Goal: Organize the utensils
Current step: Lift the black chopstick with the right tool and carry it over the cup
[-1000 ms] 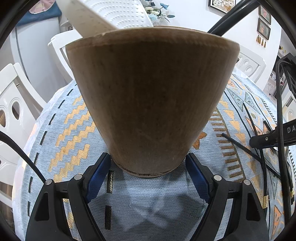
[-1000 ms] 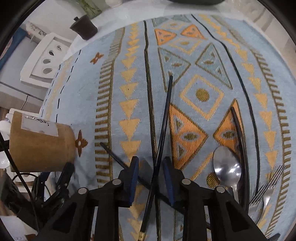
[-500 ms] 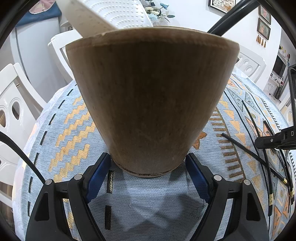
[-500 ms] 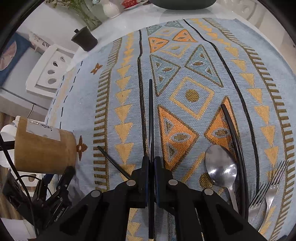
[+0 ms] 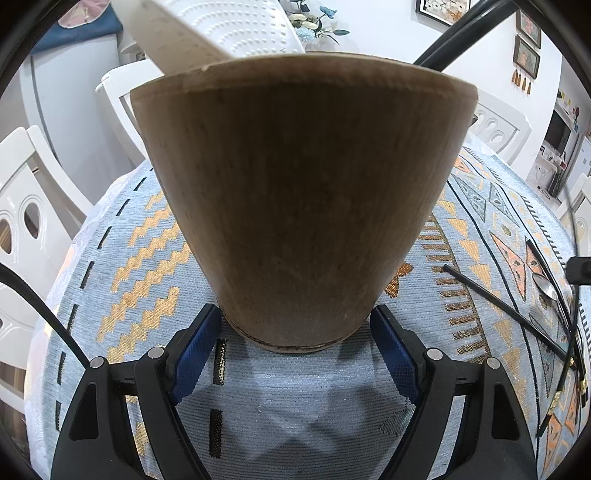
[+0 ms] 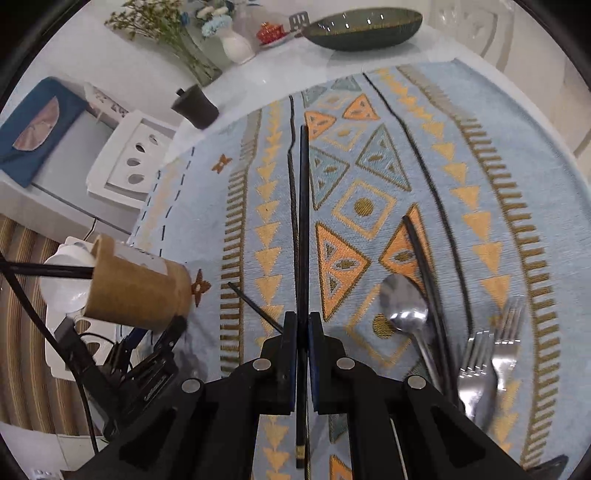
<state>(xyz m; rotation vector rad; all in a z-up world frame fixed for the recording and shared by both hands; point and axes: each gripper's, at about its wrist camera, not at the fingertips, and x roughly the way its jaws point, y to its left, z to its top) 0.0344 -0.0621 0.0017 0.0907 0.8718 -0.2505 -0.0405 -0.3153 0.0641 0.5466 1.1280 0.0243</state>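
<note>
left gripper [image 5: 295, 339]: clamped on the base of the wooden holder [image 5: 303, 192], one blue pad pressed against each side of it, low down by the cloth.
wooden holder: stands upright on the patterned tablecloth [image 5: 155, 251] near the table's edge; a white dotted utensil [image 5: 221, 33] leans out of its mouth on one side and a black stick [image 5: 465, 33] on the other. in the right wrist view the holder [image 6: 136, 288] sits at the left side of the cloth.
right gripper [image 6: 303, 332]: pinched tight on a black chopstick [image 6: 303, 229], the jaws meeting around its shaft toward the gold-tipped end, which sticks out behind the fingers.
held chopstick: runs straight forward from the jaws above the cloth, its thin end pointing to the far side of the table.
second chopstick [image 6: 255, 304]: lies on the cloth at a slant, just beside the gripper's left finger, pointing toward the holder.
spoon [image 6: 404, 304]: lies bowl-up on the cloth to the right of the gripper.
forks [image 6: 491, 347]: two, lying near the spoon, farther right, somewhat blurred.
long black utensil [image 6: 424, 266]: lies between spoon and forks, touching the spoon's side.
</note>
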